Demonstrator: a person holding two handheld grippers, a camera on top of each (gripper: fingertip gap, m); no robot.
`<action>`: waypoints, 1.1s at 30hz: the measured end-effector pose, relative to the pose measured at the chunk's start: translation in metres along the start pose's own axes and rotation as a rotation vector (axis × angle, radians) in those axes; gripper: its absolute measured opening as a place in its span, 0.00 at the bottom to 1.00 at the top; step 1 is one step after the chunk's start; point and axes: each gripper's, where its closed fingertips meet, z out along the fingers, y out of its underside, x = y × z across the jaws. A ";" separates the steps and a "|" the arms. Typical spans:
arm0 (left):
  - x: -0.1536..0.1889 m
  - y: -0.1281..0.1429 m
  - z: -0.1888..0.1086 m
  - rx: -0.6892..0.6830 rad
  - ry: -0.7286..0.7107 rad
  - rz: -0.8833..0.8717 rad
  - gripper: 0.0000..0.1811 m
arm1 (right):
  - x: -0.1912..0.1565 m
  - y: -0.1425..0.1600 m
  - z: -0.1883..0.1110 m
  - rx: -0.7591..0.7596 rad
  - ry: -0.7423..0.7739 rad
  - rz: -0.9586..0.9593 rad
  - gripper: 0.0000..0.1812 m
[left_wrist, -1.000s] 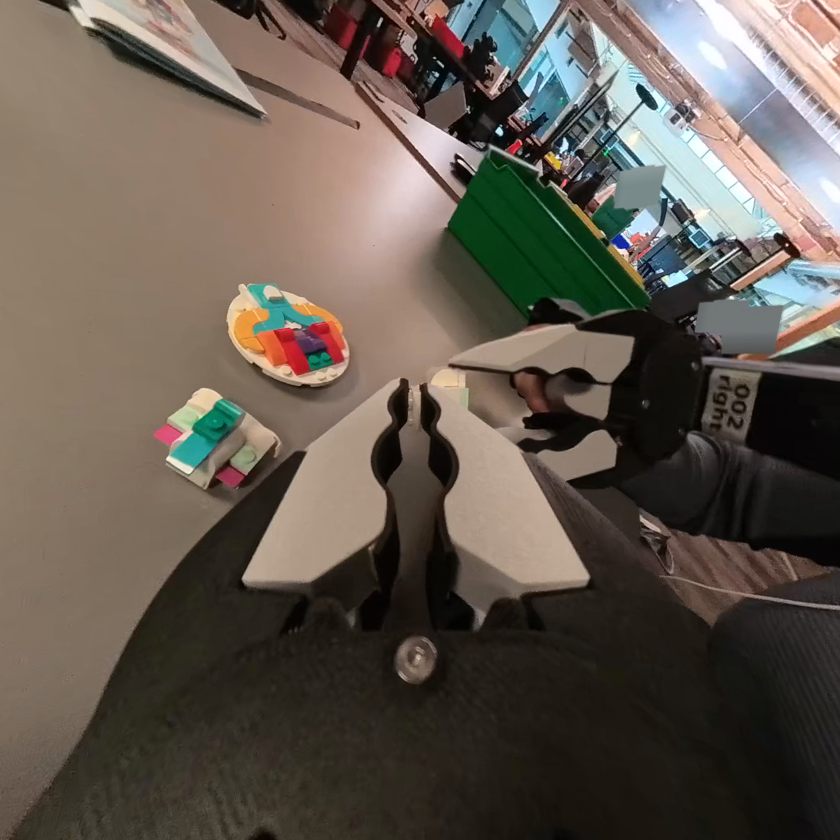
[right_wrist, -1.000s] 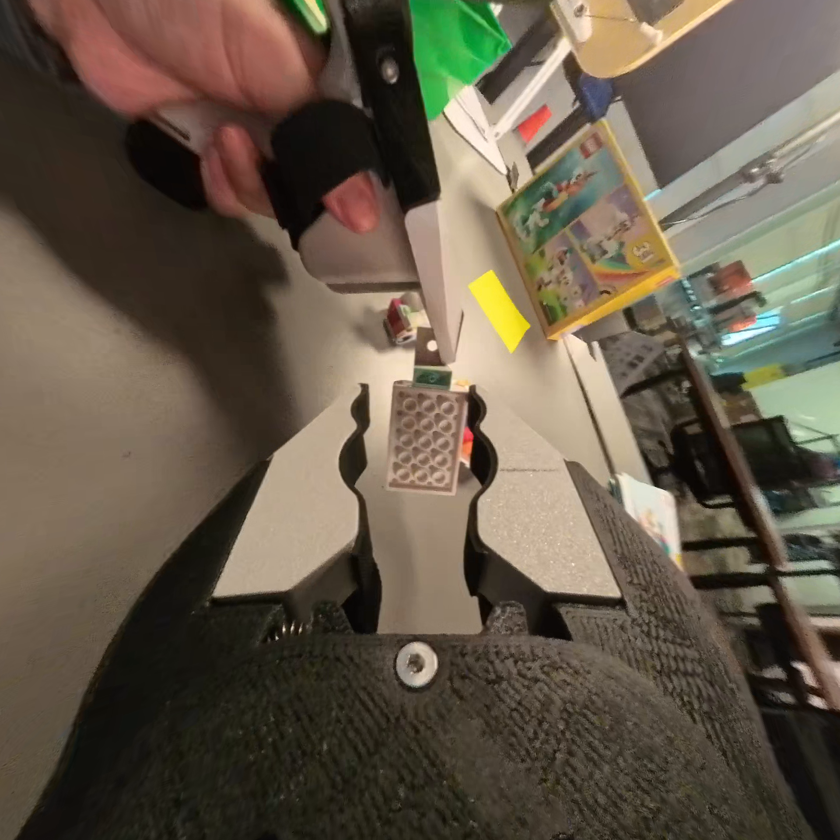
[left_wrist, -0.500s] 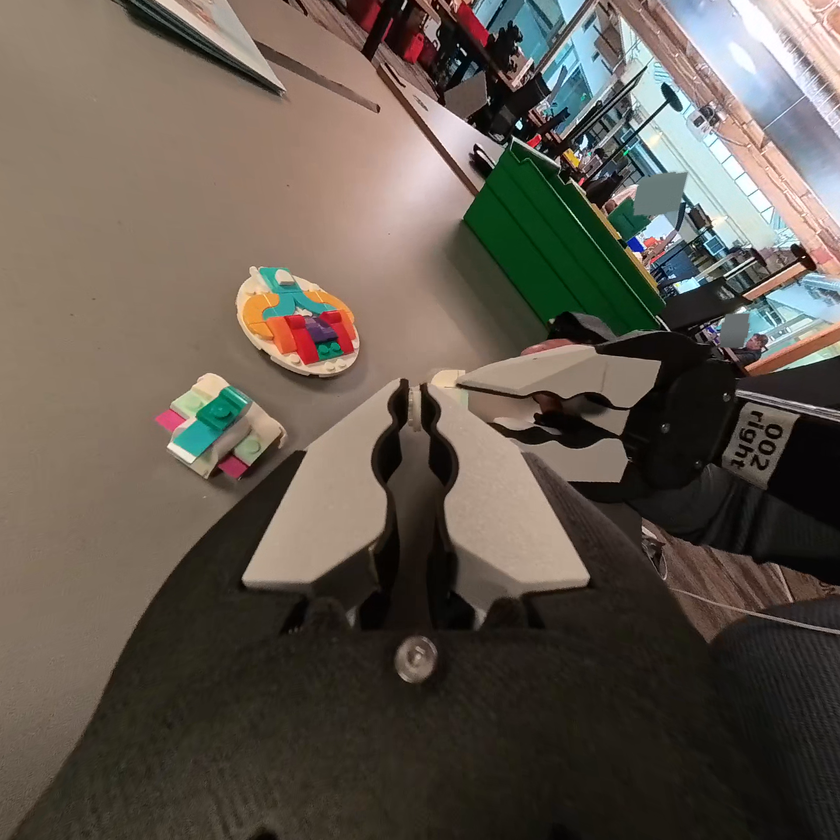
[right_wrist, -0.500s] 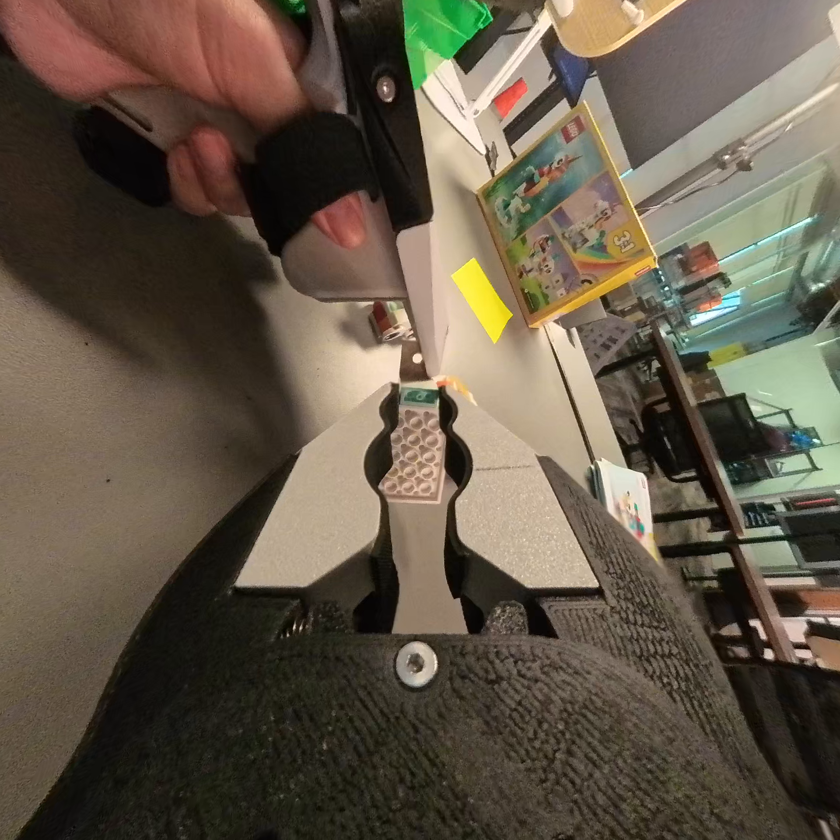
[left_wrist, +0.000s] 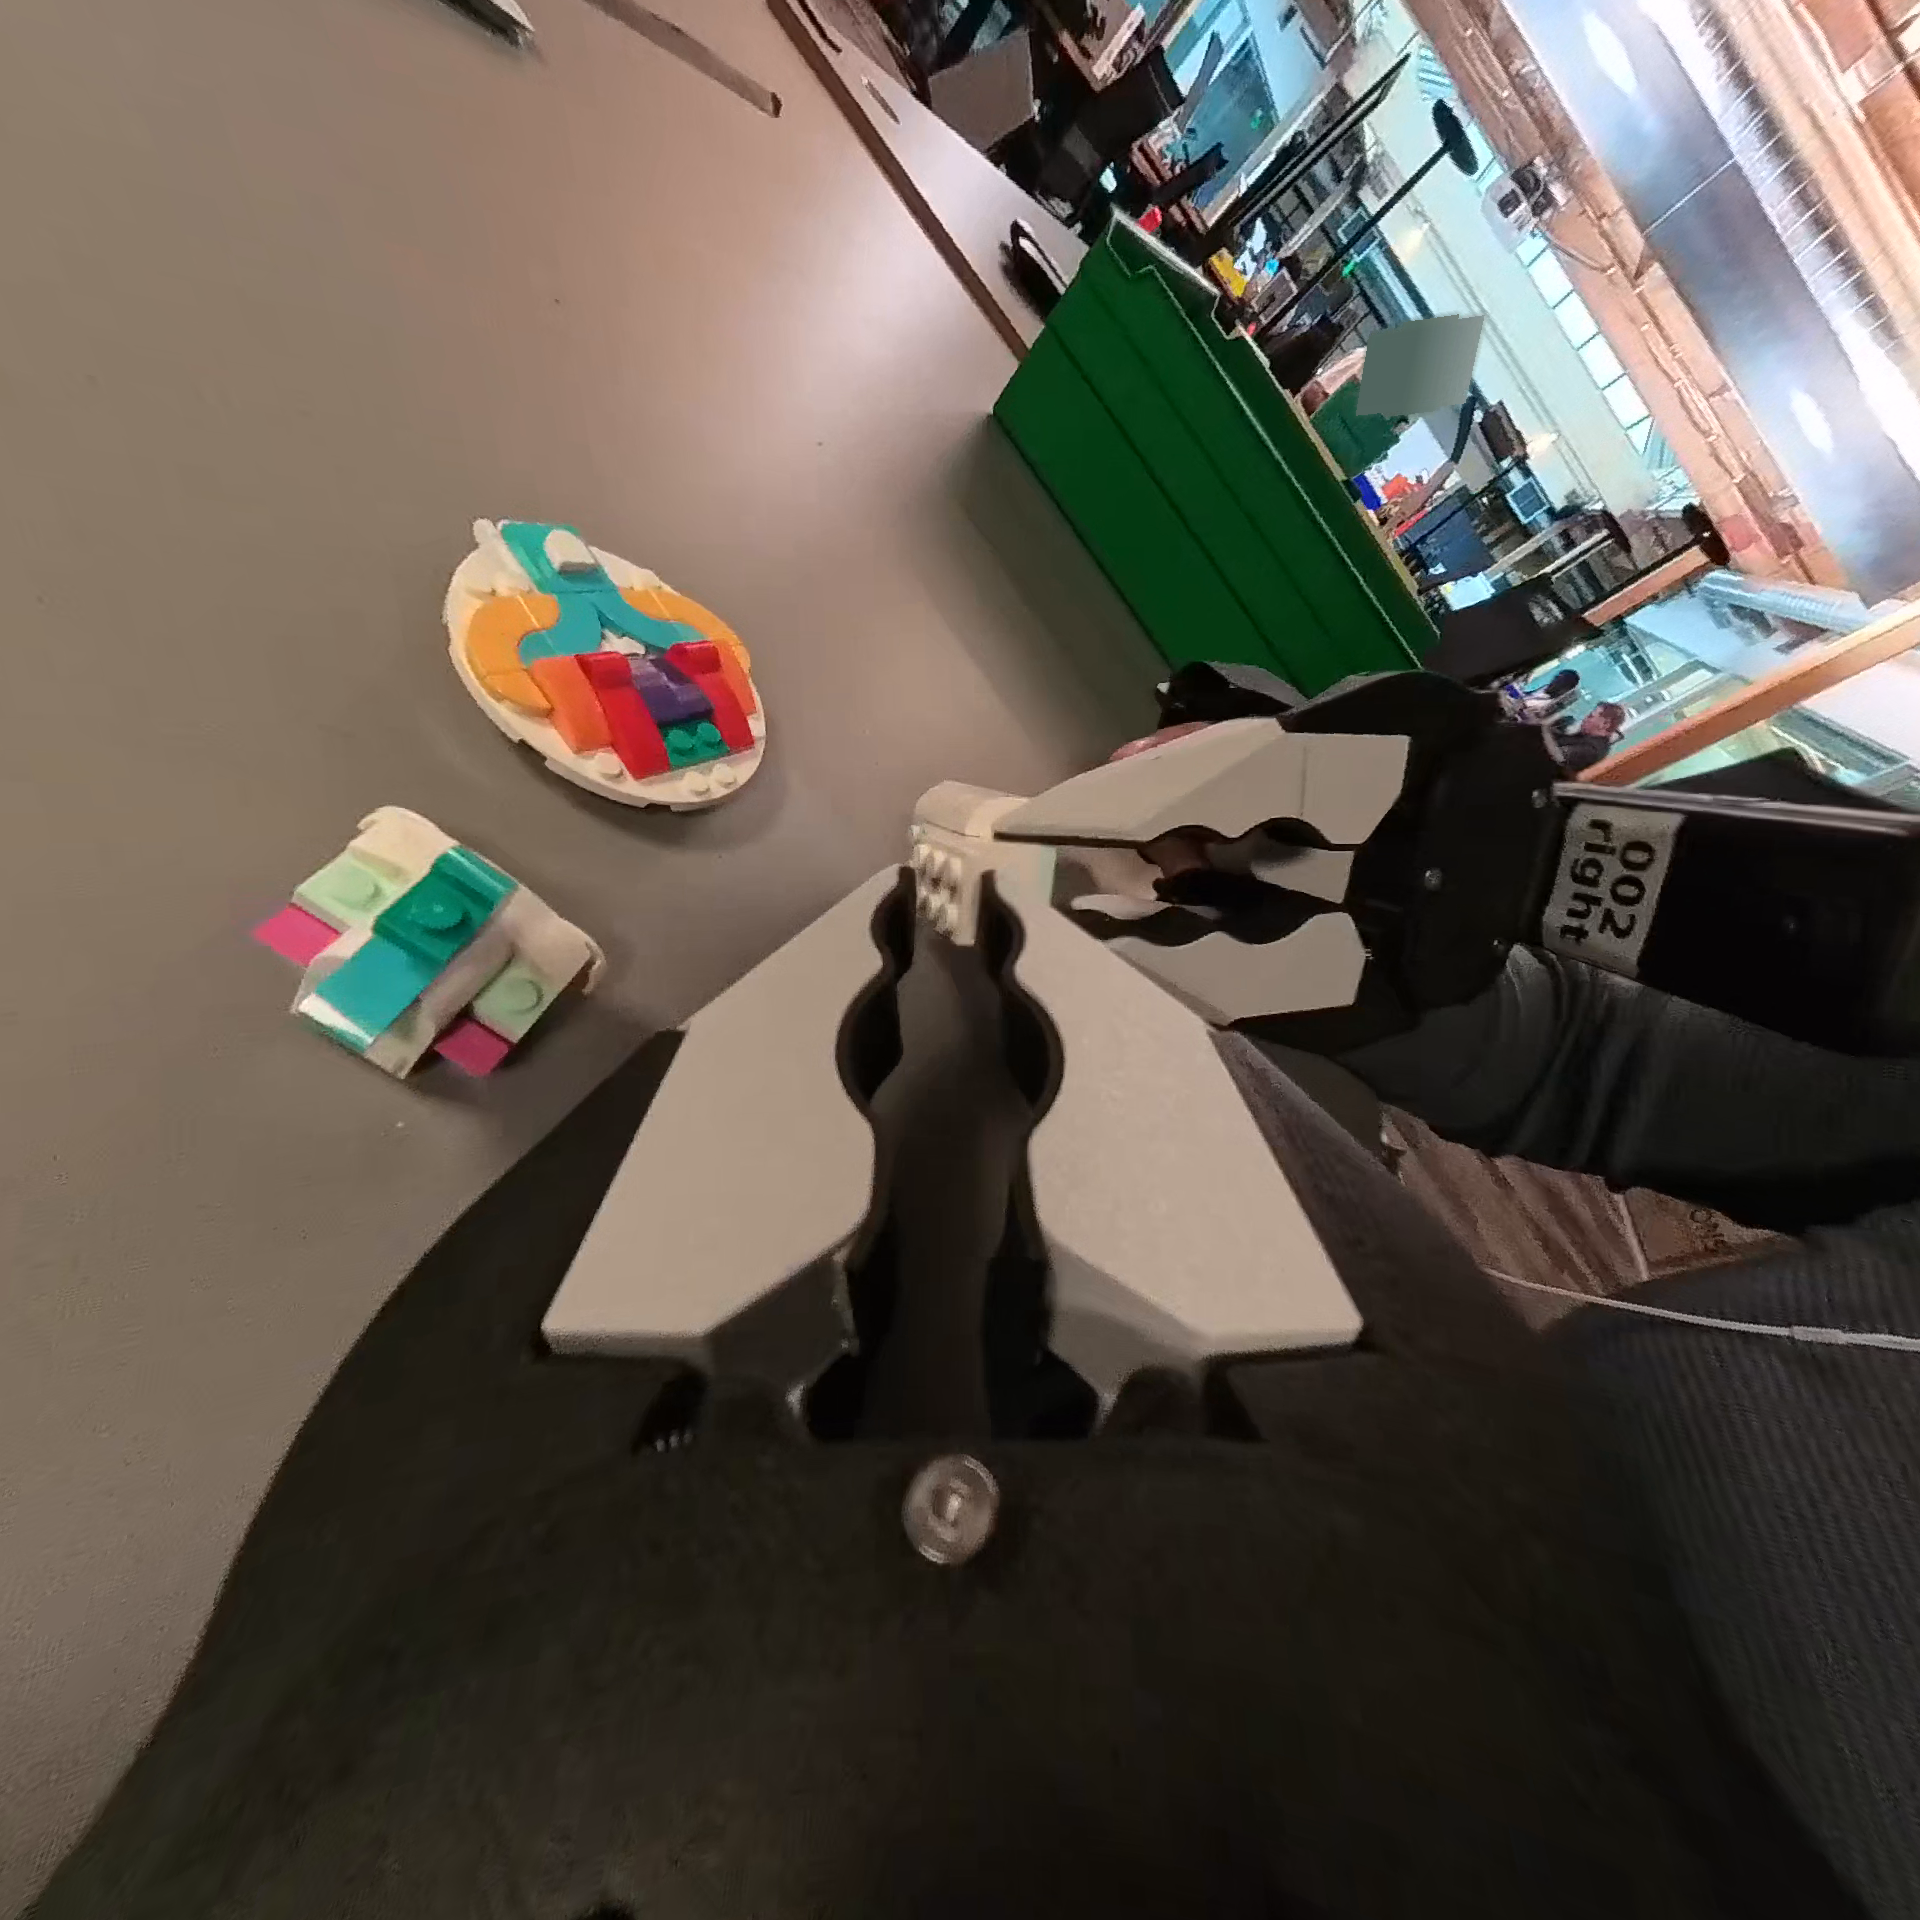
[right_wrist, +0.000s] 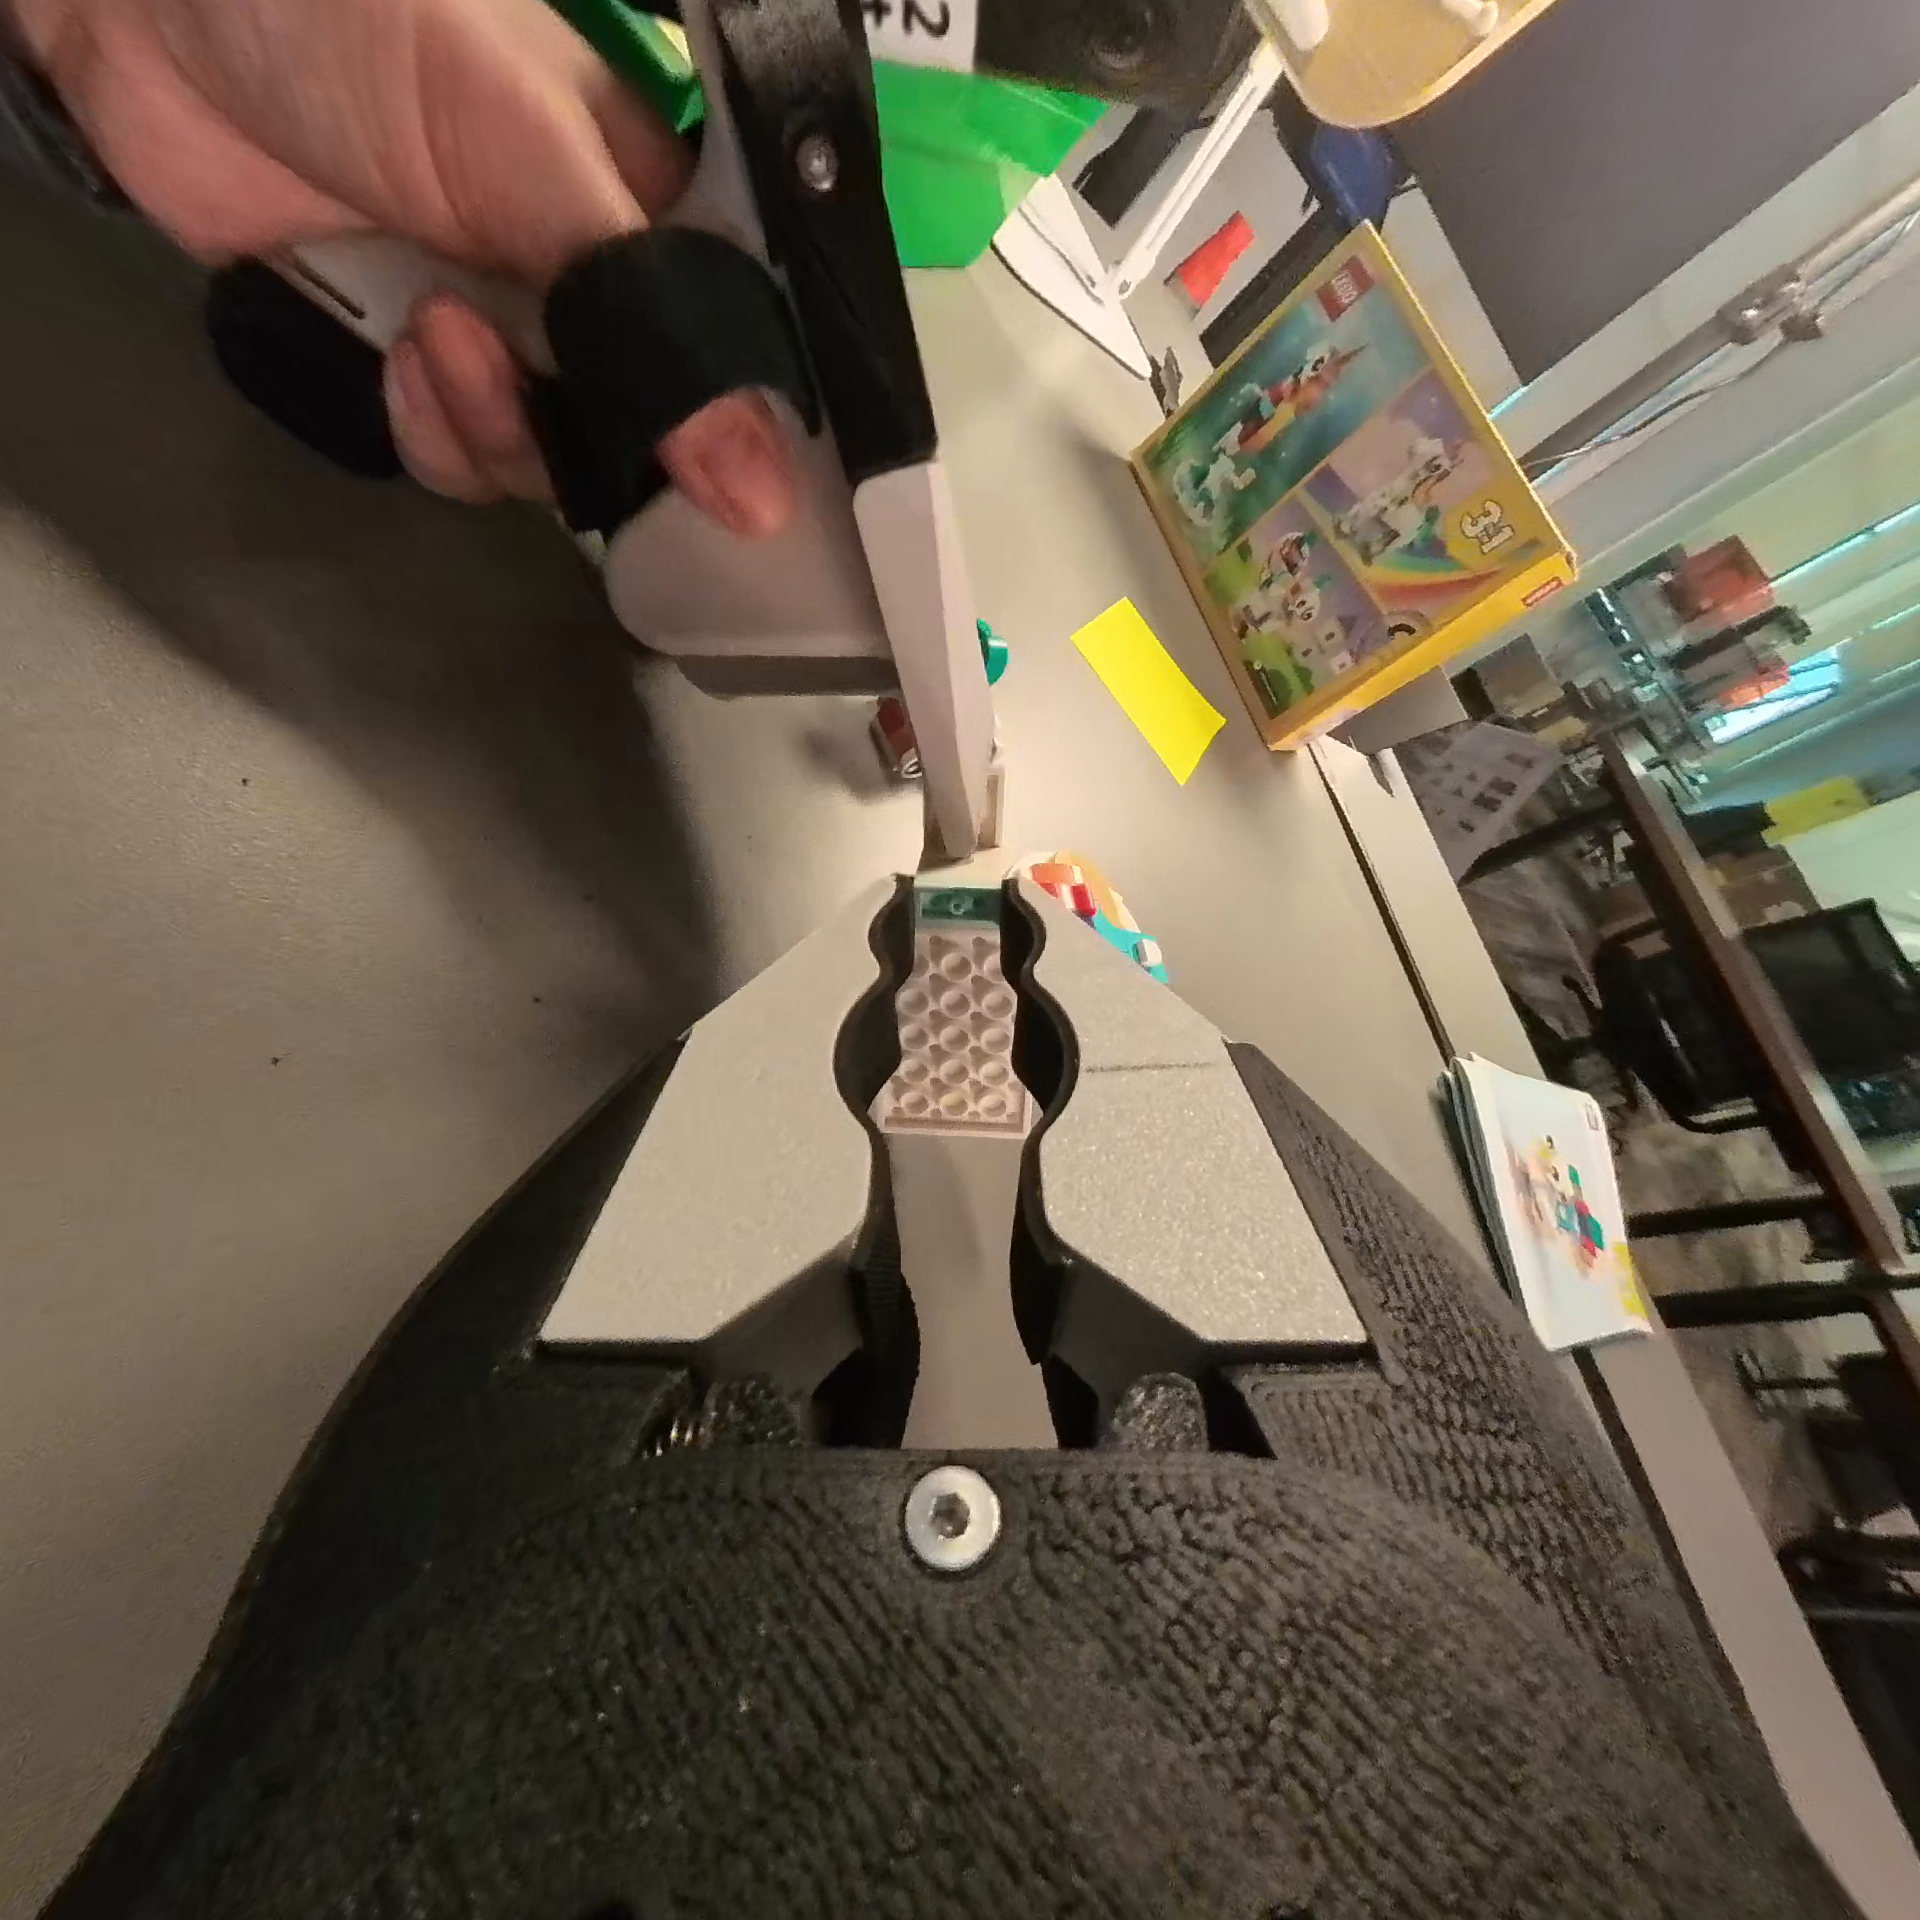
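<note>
Right tongs (right_wrist: 958, 894) clamp white studded plate (right_wrist: 956, 1039); left tongs (left_wrist: 948, 894) narrowly parted, pinching its end.

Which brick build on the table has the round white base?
The farther one, the oval build topped with orange, red and teal; the small blocky build nearer the camera has none.

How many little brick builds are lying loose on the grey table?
2: a round white one with orange, red and teal bricks, and nearer the left gripper, a small teal, mint and pink one. More may be hidden.
</note>
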 end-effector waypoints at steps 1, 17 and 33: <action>-0.001 0.001 0.000 -0.004 -0.006 0.002 0.06 | 0.000 0.000 0.000 -0.002 0.000 -0.006 0.07; -0.017 -0.005 -0.020 -0.003 -0.109 0.148 0.02 | 0.002 -0.003 -0.055 0.219 0.009 -0.079 0.07; -0.010 0.004 -0.004 -0.076 -0.004 0.020 0.02 | -0.004 0.059 -0.028 -0.127 -0.237 0.209 0.07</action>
